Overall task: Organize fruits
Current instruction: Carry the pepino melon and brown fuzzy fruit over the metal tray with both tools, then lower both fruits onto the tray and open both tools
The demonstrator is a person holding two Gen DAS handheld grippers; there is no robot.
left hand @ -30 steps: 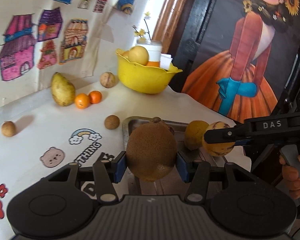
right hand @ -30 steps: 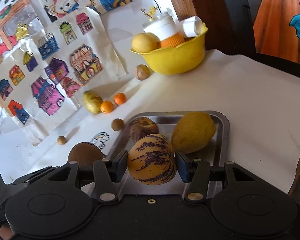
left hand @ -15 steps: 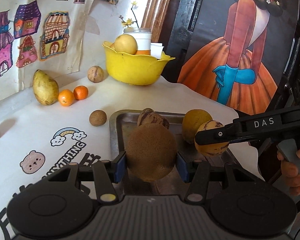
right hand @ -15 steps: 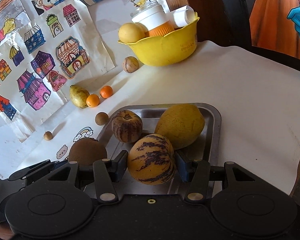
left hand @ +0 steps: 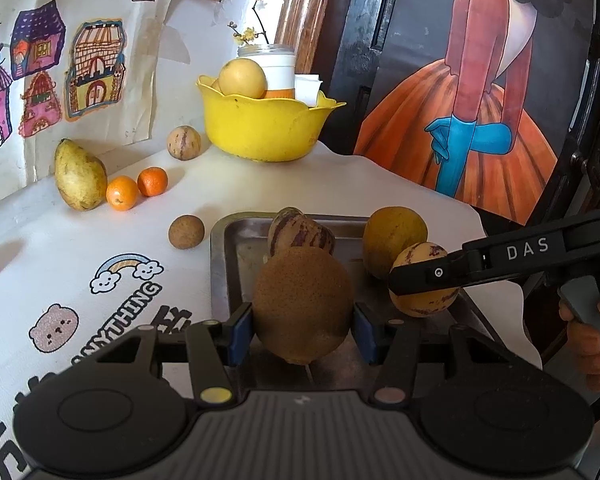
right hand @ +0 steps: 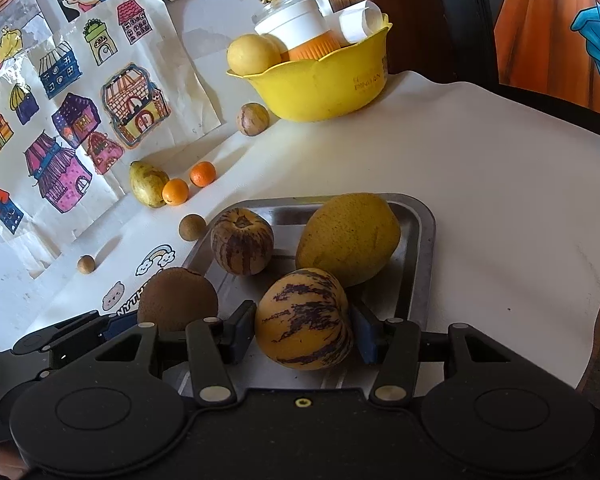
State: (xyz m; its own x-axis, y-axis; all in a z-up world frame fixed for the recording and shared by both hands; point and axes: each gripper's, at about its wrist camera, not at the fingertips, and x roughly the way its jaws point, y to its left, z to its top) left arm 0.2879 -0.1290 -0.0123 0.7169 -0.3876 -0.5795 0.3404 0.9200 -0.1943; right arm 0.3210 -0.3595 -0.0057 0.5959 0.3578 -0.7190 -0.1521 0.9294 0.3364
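Steel tray (right hand: 422,236) near the table's front edge holding a striped pepino melon (right hand: 242,241) and a yellow melon (right hand: 348,238), yellow bowl (right hand: 320,88) at the back corner with a round yellow fruit (right hand: 252,55) and a white jar (right hand: 296,26), left gripper (left hand: 303,326) clamped on a brown fruit (left hand: 302,304) over the tray's near end, right gripper (right hand: 303,330) clamped on a purple-streaked pepino (right hand: 303,318) over the tray.

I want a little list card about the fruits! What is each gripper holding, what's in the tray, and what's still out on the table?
left gripper: shut on brown fruit
right gripper: shut on striped yellow fruit
metal tray: holds a small striped fruit and a big yellow fruit
on the table: pear, two oranges, small brown balls
yellow bowl: fruit and a white jar
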